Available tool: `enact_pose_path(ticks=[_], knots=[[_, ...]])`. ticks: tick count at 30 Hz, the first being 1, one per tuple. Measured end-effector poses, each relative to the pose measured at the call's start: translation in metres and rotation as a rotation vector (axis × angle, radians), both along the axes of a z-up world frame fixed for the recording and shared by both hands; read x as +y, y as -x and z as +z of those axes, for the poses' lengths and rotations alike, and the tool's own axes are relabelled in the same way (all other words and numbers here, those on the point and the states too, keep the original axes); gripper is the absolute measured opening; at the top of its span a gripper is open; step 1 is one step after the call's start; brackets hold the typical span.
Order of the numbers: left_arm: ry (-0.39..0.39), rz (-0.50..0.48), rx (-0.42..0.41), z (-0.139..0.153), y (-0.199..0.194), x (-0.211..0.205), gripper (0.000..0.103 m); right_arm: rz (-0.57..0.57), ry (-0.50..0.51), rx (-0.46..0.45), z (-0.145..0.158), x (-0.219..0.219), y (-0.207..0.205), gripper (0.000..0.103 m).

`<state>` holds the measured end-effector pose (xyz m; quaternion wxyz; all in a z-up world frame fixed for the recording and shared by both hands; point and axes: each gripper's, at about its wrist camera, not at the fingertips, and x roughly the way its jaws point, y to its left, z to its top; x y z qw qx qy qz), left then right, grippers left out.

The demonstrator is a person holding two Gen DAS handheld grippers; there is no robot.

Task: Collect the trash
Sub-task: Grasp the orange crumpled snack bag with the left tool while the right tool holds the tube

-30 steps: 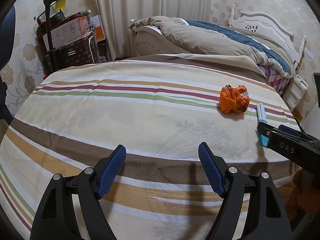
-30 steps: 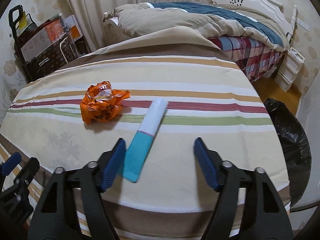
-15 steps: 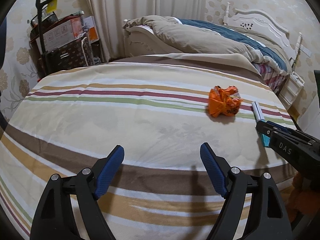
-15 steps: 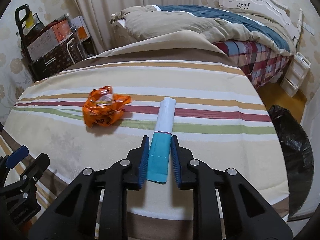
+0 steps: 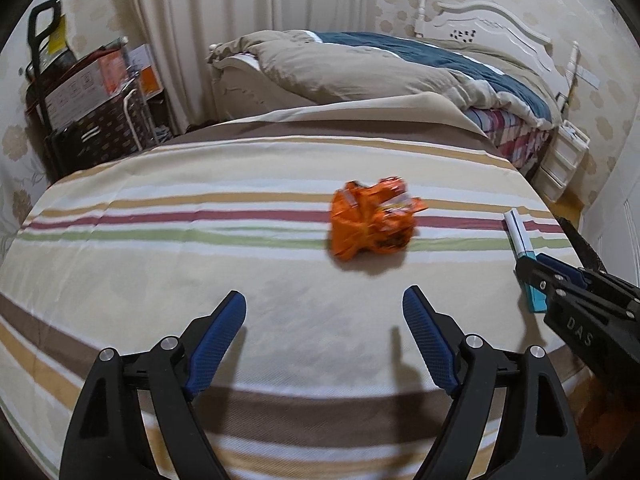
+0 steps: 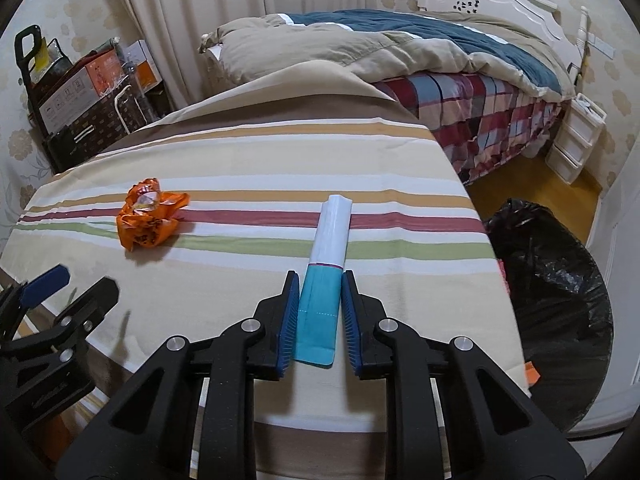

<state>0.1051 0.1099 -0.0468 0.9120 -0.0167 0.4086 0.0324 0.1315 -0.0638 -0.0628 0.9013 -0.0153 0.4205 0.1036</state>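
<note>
In the left wrist view, the left gripper [image 5: 324, 312] hung over the near part of the striped table cover [image 5: 160, 264], its jaws spread wide with nothing between them; they had just been opening further. Ahead of it, past the middle of the cover, lay a crumpled orange wrapper [image 5: 372, 224], slightly blurred. At the right edge of the cover the right gripper [image 5: 534, 276] showed from the side, with a white and teal packet [image 5: 520, 236] sticking out beyond its tips; from here the grip itself could not be made out. An unmade bed [image 5: 360, 64] stood behind the table, and a rack of boxes [image 5: 88, 100] stood by the curtain on the left.

The right wrist view settled what the other could not: the right gripper [image 6: 320, 308] was pinching the teal end of the white and teal packet [image 6: 330, 248], its blue pads [image 6: 289, 320] pressed on both sides, the white end pointing away across the red and green stripes. The packet sat near the cover's right edge. The orange wrapper [image 6: 150, 220] lay well apart to the left, toward the left edge, with the left gripper [image 6: 68, 296] showing at the near left corner. Only this view showed a bin lined with a black bag [image 6: 560, 272] on the floor just beside the table's right edge.
</note>
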Motion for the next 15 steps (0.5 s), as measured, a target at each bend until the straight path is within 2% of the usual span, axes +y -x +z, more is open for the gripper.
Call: enact_pose_path(ticks=[15], knots=[[-0.036, -0.017, 0.018, -0.003, -0.04, -0.019, 0.081, 0.03, -0.02, 0.005, 0.001, -0.009, -0.009, 0.021]])
